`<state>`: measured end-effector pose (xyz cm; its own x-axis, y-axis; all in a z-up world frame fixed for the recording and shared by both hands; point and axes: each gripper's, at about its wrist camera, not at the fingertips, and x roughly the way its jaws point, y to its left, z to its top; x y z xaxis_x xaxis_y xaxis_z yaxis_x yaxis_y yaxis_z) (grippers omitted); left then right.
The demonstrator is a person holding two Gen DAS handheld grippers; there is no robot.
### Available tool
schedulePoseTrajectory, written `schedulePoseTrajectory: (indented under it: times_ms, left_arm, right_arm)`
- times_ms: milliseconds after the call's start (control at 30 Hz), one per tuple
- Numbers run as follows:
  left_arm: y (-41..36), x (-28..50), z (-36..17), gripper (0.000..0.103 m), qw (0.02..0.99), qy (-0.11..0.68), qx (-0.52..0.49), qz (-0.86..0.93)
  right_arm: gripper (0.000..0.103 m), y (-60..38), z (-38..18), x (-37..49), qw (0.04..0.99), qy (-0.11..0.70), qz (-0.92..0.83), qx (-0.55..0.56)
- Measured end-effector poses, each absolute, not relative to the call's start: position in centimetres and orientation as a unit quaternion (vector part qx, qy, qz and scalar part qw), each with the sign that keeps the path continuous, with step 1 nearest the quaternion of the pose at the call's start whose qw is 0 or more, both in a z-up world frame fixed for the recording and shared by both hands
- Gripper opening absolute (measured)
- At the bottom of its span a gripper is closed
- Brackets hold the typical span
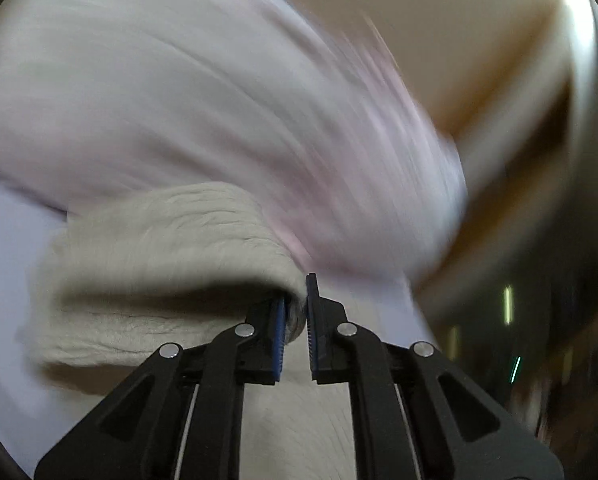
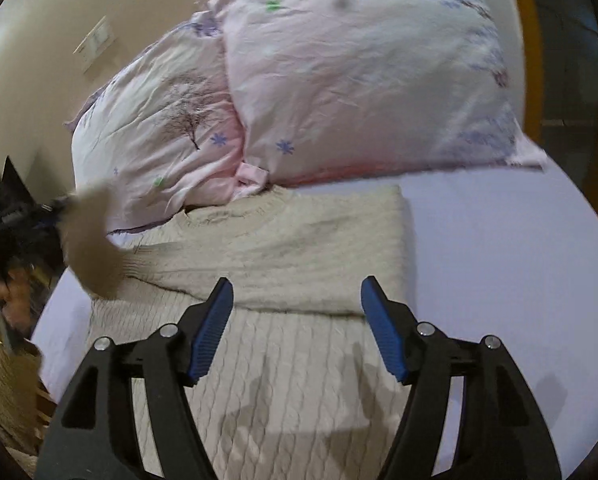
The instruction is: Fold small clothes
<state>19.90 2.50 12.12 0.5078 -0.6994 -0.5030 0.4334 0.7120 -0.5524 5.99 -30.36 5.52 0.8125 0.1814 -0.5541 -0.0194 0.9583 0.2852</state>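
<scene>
A beige cable-knit sweater (image 2: 283, 312) lies on the lilac bed sheet (image 2: 499, 260), its right side folded over the body. My left gripper (image 1: 296, 312) is shut on the sweater's left sleeve cuff (image 1: 159, 264), lifted off the bed; the view behind is motion-blurred. In the right wrist view the lifted sleeve (image 2: 91, 248) hangs from the left gripper (image 2: 39, 216) at the far left. My right gripper (image 2: 297, 328) is open and empty, hovering over the sweater's lower body.
Two pink floral pillows (image 2: 359, 72) lie at the head of the bed, just beyond the sweater's collar. A wall with a switch plate (image 2: 95, 40) is at back left. A woven basket (image 2: 3, 392) stands at the bed's left edge.
</scene>
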Motion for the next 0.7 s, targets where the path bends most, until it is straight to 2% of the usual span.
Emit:
schedulePoseTrajectory:
  times_ms: [67,100,267,333,367,400,500,533,600,667,700]
  left_arm:
    - [-3.7,19.4,9.4,0.008,0.82,0.431,-0.114,-0.36]
    - [-4.2,19.1,8.8,0.008,0.813,0.442,-0.109,-0.362]
    - [1.9,13.5,9.5,0.008,0.84,0.412,-0.094,-0.342]
    - [5.3,11.7,9.7,0.019,0.848,0.412,-0.099,-0.317]
    - [7.8,9.9,9.6,0.032,0.859,0.411,-0.101,-0.29]
    - [8.4,9.5,9.4,0.04,0.867,0.407,-0.102,-0.269]
    - [11.3,7.2,8.9,0.04,0.878,0.399,-0.131,-0.229]
    - [11.5,6.6,8.7,0.04,0.879,0.396,-0.143,-0.226]
    - [11.0,5.6,8.5,0.05,0.884,0.389,-0.14,-0.219]
    - [10.2,4.4,8.2,0.055,0.89,0.382,-0.128,-0.214]
    - [9.6,3.5,8.0,0.056,0.894,0.377,-0.122,-0.21]
  right_arm:
    - [0.066,-31.3,5.1,4.7,0.938,0.31,0.048,0.15]
    - [0.066,-31.7,4.9,3.9,0.936,0.31,0.05,0.157]
    - [0.067,-35.2,3.6,-2.2,0.931,0.316,0.058,0.175]
    - [0.067,-36.2,2.9,-4.0,0.927,0.318,0.065,0.187]
    - [0.067,-36.6,2.7,-4.9,0.927,0.314,0.069,0.195]
    - [0.068,-36.6,2.8,-5.2,0.929,0.307,0.072,0.196]
    - [0.068,-34.8,4.1,-3.4,0.93,0.304,0.086,0.188]
    - [0.064,-33.1,4.9,-1.7,0.93,0.306,0.095,0.177]
    - [0.056,-28.6,6.7,3.2,0.933,0.322,0.095,0.132]
    - [0.049,-24.5,7.8,8.2,0.933,0.337,0.087,0.093]
    - [0.042,-22.4,8.1,11.2,0.932,0.347,0.072,0.077]
